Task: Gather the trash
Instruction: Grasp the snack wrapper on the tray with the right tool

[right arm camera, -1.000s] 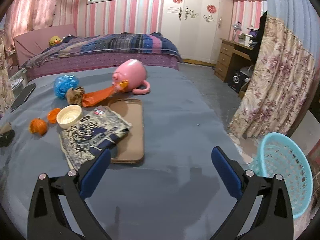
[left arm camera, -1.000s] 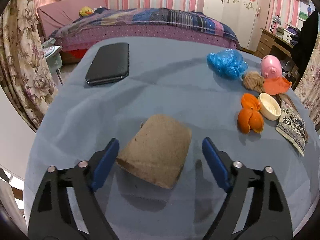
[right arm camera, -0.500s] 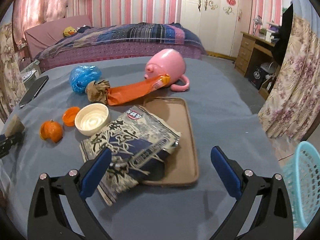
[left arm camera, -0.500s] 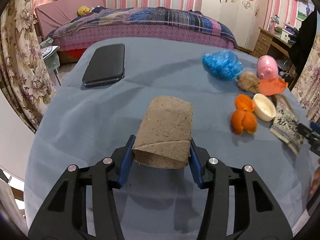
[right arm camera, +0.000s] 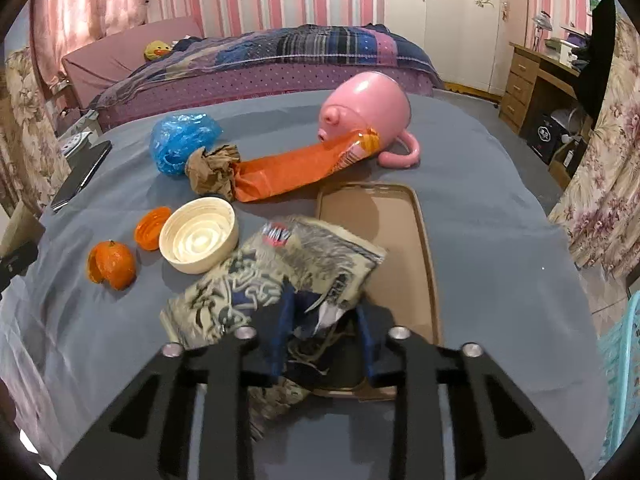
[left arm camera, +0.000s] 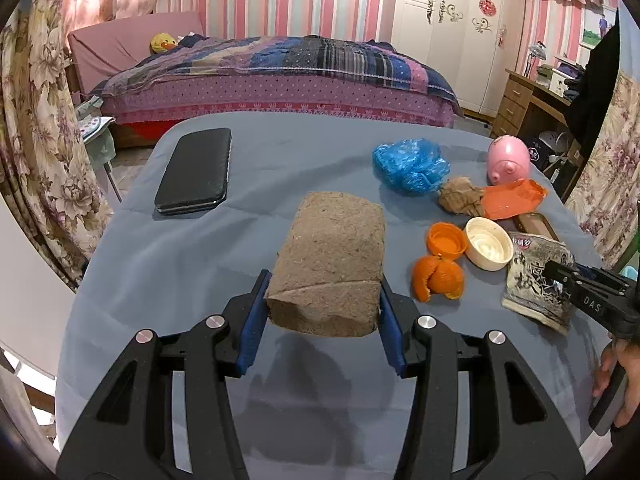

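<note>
My left gripper is shut on a flattened brown cardboard roll and holds it above the blue-grey table. My right gripper is shut on a crumpled printed snack bag, which lies partly over a brown tray. The bag also shows in the left wrist view. More trash lies on the table: orange peel, an orange cap, a cream lid, a brown paper wad, an orange wrapper and a blue plastic bag.
A pink pig mug lies on its side at the back. A black phone lies at the far left. A light-blue basket stands on the floor to the right. A bed stands behind the table.
My left gripper closed on the cardboard roll and lifted it. My right gripper moved forward to the snack bag and closed on it.
</note>
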A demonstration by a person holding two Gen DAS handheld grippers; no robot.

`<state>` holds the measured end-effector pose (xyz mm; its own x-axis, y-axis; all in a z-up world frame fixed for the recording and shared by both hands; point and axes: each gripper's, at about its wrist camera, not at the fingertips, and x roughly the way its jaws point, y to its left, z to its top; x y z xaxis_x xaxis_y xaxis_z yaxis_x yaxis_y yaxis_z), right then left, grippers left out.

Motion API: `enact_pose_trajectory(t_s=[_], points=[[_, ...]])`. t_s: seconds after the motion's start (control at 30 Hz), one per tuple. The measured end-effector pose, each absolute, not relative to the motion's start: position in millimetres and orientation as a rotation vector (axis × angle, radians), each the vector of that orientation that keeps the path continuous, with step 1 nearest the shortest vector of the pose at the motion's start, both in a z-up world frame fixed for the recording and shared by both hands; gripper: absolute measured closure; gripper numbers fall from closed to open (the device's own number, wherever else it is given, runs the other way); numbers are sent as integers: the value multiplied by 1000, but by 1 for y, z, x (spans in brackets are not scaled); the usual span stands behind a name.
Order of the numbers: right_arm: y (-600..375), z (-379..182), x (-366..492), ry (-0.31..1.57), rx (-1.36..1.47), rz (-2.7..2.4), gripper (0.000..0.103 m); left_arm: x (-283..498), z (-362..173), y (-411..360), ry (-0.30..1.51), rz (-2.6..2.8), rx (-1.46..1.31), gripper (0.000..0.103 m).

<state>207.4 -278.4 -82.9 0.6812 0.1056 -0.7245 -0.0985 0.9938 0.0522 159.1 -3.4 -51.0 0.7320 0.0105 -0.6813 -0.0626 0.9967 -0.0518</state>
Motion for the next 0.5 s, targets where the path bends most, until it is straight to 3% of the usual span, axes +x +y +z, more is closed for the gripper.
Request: enact_pose_trajectory(t_s=[0.17, 0.5], points=[[-285, -69, 193, 766, 13, 128, 88, 156, -45, -9, 739, 39, -64, 55], [-326, -36, 163, 668, 15, 143, 88, 150, -31, -36, 714, 12, -55, 55]])
